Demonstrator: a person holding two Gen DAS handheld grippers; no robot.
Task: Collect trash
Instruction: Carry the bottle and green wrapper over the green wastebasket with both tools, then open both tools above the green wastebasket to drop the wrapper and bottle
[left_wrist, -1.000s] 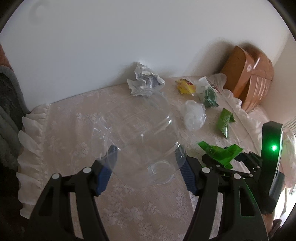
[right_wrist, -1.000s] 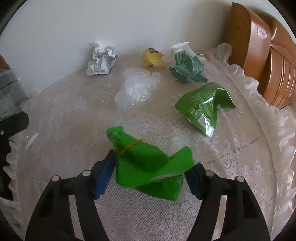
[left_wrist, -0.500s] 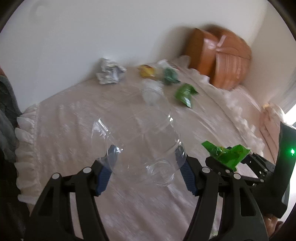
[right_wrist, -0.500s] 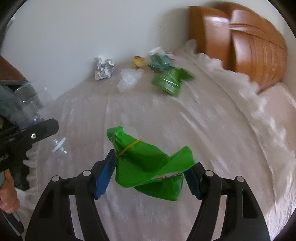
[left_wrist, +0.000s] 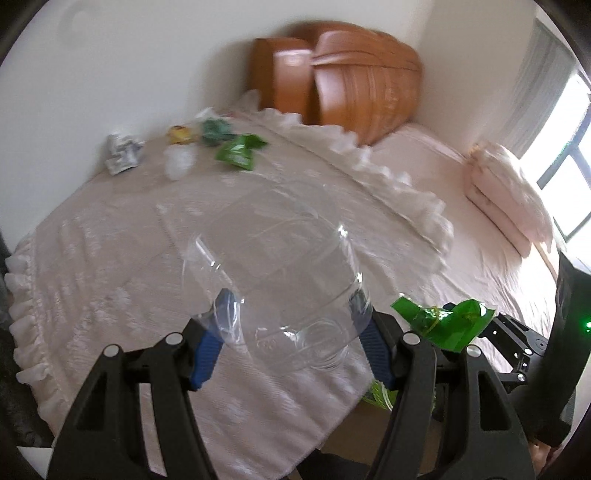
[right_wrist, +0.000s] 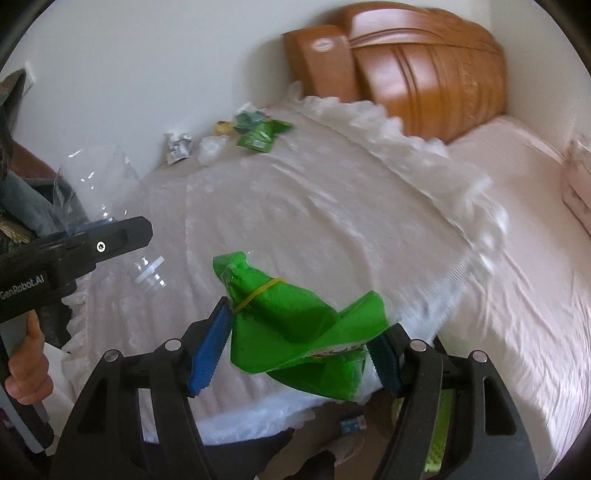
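Note:
My left gripper (left_wrist: 291, 325) is shut on a clear plastic bottle (left_wrist: 280, 280), whose neck points toward the camera. In the right wrist view that bottle (right_wrist: 96, 184) sticks out past the left gripper's black body at the left edge. My right gripper (right_wrist: 301, 343) is shut on a crumpled green bag (right_wrist: 295, 325) with a yellow rubber band around it; the same green bag (left_wrist: 443, 321) shows at the lower right of the left wrist view. Both grippers hang above the near edge of the lace bedspread (right_wrist: 332, 206). More trash lies far off by the wall: crumpled paper (left_wrist: 122, 153), a clear wrapper (left_wrist: 179, 162), a yellow packet (left_wrist: 181, 134), a dark green wad (left_wrist: 214, 129) and a green packet (left_wrist: 238, 151).
A wooden headboard (right_wrist: 406, 74) stands at the back. A pink sheet (right_wrist: 517, 221) and a pillow (left_wrist: 506, 184) lie to the right, near a window (left_wrist: 569, 147). Floor with a green item (right_wrist: 439, 435) shows below the bed's edge. A hand (right_wrist: 26, 369) holds the left gripper's handle.
Both grippers have pulled back from the trash by the wall and risen, still gripping the bottle and the green bag. The view has swung right, so headboard, pillow and window now show.

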